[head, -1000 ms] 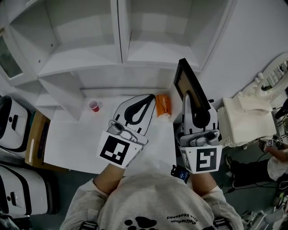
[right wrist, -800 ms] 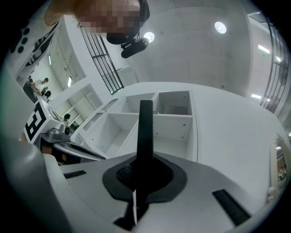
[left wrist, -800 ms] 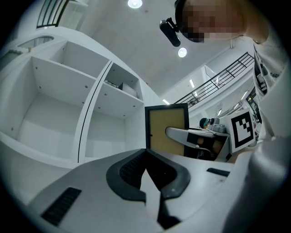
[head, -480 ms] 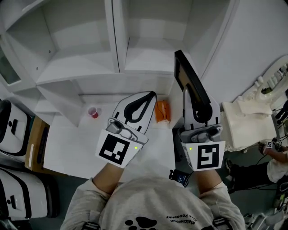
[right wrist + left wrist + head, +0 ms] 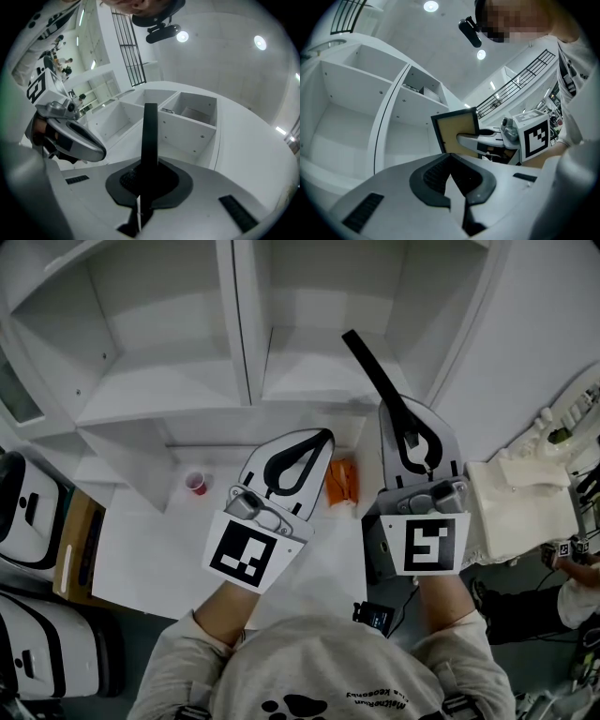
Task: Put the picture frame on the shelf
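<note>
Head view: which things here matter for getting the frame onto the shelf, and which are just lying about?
In the job: picture frame, clamped in the right gripper; white shelf.
Lying about: red cup and orange packet on the table; left gripper, shut, holding nothing.

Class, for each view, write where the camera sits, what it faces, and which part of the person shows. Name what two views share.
Head view: on the person's head, facing down at shelf, left gripper, and right gripper shut on the picture frame; shirt, forearms show.
Left gripper view: on that gripper, facing along shut jaws towards the shelf; shirt at right.
Right gripper view: on that gripper, facing along the edge-on frame; shirt upper left.
Both gripper views share the frame.
</note>
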Motion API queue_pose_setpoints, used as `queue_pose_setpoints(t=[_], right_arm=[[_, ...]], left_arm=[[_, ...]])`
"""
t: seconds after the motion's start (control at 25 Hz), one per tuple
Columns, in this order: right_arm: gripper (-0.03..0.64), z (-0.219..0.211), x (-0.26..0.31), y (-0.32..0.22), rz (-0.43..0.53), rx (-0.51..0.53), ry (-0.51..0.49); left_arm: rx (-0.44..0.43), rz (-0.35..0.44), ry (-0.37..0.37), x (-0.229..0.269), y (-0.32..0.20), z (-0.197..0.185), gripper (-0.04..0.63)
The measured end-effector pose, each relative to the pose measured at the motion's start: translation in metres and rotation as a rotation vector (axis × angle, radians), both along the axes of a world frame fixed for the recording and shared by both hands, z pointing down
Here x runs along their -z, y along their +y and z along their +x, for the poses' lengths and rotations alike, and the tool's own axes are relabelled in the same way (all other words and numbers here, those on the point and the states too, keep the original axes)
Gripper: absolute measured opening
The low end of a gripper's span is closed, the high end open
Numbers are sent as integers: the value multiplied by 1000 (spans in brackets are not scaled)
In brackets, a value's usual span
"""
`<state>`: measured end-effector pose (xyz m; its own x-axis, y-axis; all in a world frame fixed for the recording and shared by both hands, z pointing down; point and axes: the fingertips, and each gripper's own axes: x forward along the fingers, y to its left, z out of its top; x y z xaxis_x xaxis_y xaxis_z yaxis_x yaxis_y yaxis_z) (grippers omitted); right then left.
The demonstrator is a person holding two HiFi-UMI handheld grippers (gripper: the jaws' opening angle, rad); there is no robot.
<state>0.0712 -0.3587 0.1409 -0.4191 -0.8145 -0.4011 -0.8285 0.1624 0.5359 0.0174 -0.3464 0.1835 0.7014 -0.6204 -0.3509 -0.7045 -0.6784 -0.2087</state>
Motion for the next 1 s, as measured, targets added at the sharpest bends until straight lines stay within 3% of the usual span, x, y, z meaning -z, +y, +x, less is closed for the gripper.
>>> queue_pose_setpoints(t=[0.12,0.24,0.64,1.0], right_arm=[[40,-5,-12,-13,-25,-72,212],[40,-11,-14,-25,-25,-119,322],[40,-25,-33,-57,-83,-209,564],[40,-31,-50,-70,-151,-235,706]], left_arm=[[4,-7,6,0,-5,-2,20],[10,-16,14,-2,-9,-4,20],[7,-23,18,-4,-14,-3,20],[0,-29,22,-4,-15,-2,20]])
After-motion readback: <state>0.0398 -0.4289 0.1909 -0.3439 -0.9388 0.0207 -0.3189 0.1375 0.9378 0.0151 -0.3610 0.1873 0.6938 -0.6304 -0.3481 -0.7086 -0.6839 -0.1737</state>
